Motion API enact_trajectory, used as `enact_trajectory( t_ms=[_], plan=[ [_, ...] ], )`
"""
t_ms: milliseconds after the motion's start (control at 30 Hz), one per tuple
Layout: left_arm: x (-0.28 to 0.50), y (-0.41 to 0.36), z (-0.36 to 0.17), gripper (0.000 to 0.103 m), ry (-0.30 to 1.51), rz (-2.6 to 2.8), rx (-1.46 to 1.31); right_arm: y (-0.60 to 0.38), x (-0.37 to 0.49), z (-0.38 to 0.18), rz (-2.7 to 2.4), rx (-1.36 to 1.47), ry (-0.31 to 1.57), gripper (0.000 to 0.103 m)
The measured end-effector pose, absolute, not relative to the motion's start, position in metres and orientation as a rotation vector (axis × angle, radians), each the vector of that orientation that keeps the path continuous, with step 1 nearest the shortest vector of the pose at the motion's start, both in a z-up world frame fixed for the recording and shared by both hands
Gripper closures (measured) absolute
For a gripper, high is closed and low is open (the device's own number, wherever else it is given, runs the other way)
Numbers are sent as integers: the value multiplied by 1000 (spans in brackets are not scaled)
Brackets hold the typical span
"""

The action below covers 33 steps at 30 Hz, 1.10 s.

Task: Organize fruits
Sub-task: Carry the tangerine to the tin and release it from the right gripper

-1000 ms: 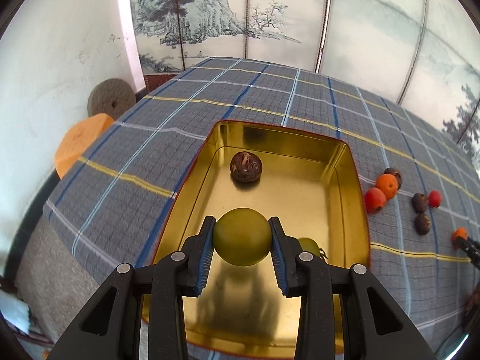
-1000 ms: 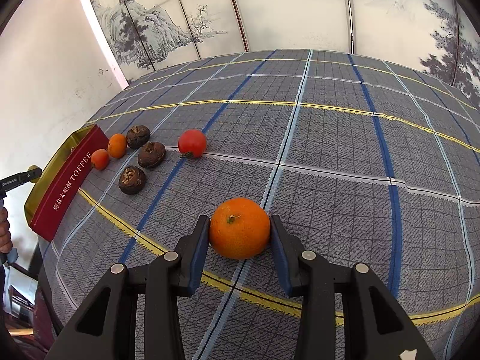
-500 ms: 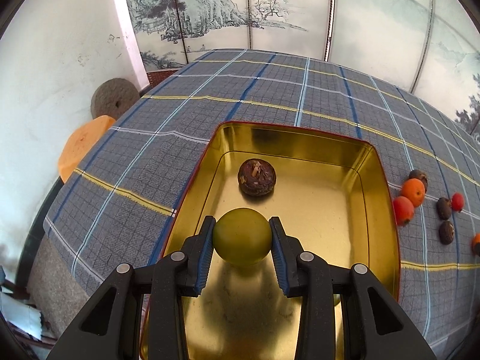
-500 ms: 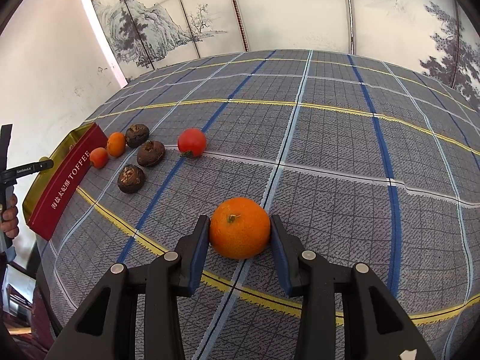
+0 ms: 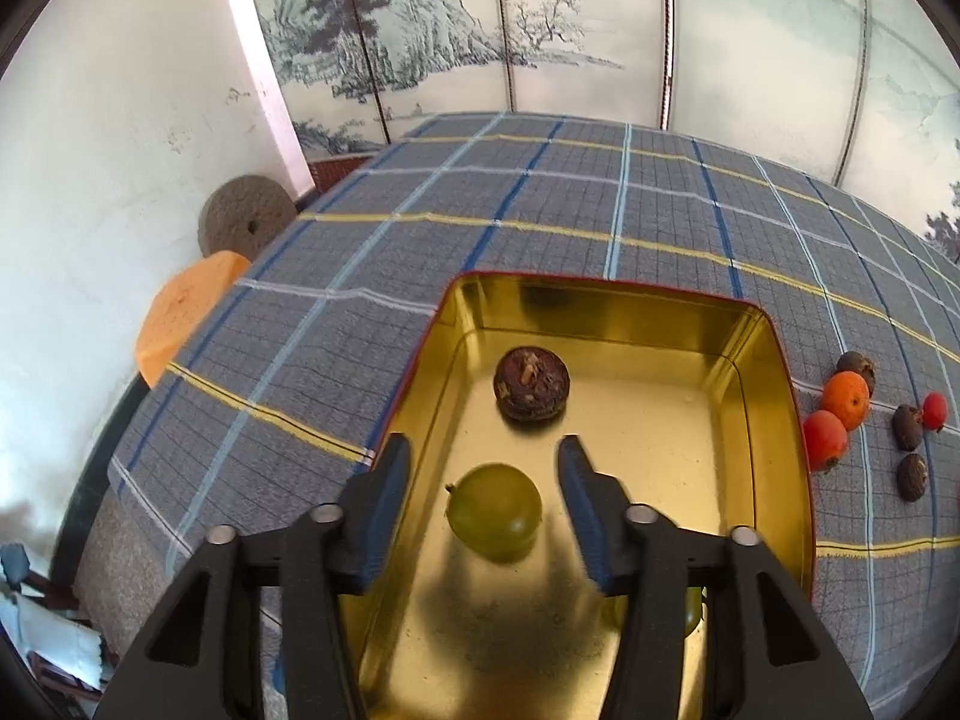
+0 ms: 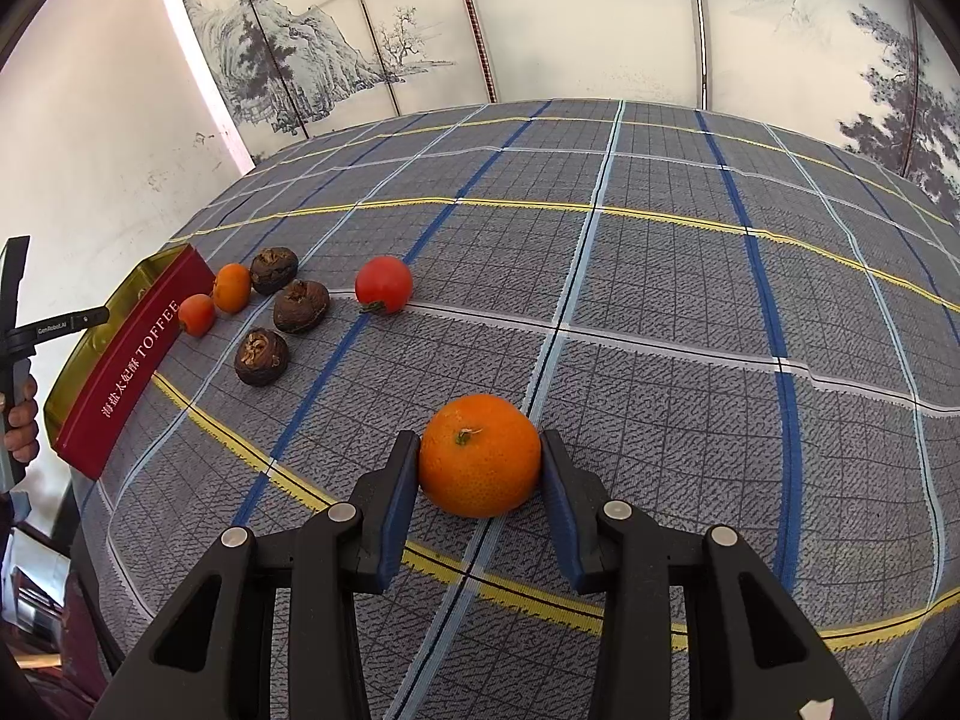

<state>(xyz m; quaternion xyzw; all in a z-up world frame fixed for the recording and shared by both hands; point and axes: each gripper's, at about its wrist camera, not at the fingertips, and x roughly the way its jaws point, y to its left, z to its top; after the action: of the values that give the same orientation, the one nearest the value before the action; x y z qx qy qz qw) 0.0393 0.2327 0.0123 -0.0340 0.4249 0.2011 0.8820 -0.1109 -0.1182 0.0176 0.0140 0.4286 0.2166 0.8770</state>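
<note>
My left gripper is open above the gold tin. A green fruit lies free between and below its fingers on the tin floor. A dark brown fruit sits farther back in the tin, and another green fruit is partly hidden behind the right finger. My right gripper is shut on a large orange that rests on the checked cloth. The red side of the tin shows at the left in the right wrist view.
Beside the tin lie two small orange fruits, a red fruit and three dark brown fruits. They also show in the left wrist view. A stone disc and an orange cushion stand off the table's left edge.
My left gripper has opened and let go of the green fruit, which now lies in the tin. The right gripper and its orange have not moved.
</note>
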Motion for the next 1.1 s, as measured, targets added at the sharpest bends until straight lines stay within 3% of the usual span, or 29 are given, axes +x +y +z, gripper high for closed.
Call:
enact_trajectory(
  t_ms=[67, 733, 1100],
  plan=[
    [36, 232, 17, 39, 863, 435, -60, -118, -111, 17, 452, 29, 894, 66],
    [-66, 192, 39, 39, 797, 406, -117, -101, -128, 38, 518, 40, 874, 66],
    [-116, 198, 40, 39, 771, 436, -116, 40, -154, 97, 892, 13, 837, 66]
  ],
)
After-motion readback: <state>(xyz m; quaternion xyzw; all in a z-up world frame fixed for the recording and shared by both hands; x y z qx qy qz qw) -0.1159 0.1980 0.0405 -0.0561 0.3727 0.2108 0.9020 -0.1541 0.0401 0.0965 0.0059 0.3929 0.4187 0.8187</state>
